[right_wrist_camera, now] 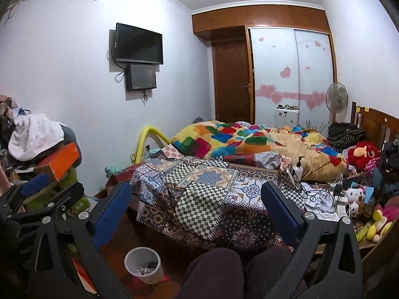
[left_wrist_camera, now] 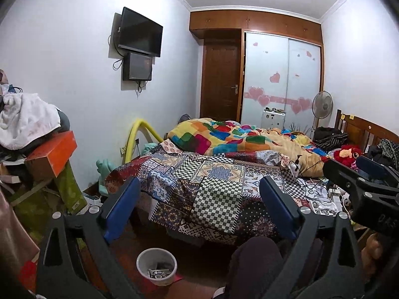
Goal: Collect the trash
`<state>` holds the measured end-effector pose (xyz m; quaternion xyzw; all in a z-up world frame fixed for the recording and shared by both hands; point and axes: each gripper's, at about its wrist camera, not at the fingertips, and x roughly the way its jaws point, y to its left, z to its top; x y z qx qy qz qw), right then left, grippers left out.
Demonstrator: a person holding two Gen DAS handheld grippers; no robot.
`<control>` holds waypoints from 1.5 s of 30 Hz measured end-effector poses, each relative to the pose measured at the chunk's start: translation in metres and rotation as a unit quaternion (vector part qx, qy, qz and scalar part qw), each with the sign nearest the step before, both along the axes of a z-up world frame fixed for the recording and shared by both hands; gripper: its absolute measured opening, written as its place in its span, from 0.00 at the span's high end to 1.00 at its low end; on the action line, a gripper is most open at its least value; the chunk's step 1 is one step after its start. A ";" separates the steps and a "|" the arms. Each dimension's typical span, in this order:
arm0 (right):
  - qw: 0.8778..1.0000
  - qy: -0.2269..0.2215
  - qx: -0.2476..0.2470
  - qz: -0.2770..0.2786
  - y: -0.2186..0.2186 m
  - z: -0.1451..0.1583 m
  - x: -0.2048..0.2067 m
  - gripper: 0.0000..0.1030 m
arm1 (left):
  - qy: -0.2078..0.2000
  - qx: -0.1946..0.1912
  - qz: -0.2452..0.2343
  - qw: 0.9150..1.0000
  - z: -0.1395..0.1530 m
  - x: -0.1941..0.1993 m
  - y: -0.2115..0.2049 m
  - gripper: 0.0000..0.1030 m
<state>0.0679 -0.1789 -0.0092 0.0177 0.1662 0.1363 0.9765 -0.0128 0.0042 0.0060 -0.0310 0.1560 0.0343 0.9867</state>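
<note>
The trash bin [left_wrist_camera: 156, 265] stands on the floor at the foot of the bed [left_wrist_camera: 199, 174], just beside my knee [left_wrist_camera: 254, 261], already holding a few scraps, so it sits within easy reach for whatever I bring to it. My left gripper [left_wrist_camera: 199, 206] and right gripper [right_wrist_camera: 197, 209] both stand spread wide with nothing between the blue pads, aimed side by side over the patterned bedcover. I judge that suits scanning the cluttered right side of the bed, where cables [right_wrist_camera: 319, 194] and toys [right_wrist_camera: 356, 194] lie tangled, for the next scrap.
</note>
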 end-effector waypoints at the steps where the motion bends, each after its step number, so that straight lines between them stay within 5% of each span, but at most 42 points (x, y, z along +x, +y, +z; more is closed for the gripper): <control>1: 1.000 0.002 0.000 0.000 -0.001 0.000 0.001 0.00 | 0.000 0.000 0.000 1.000 0.000 0.000 0.000 0.06; 45: 1.000 0.009 -0.004 0.003 -0.004 0.001 -0.001 0.00 | 0.002 -0.012 -0.010 1.000 -0.004 0.001 -0.007 0.03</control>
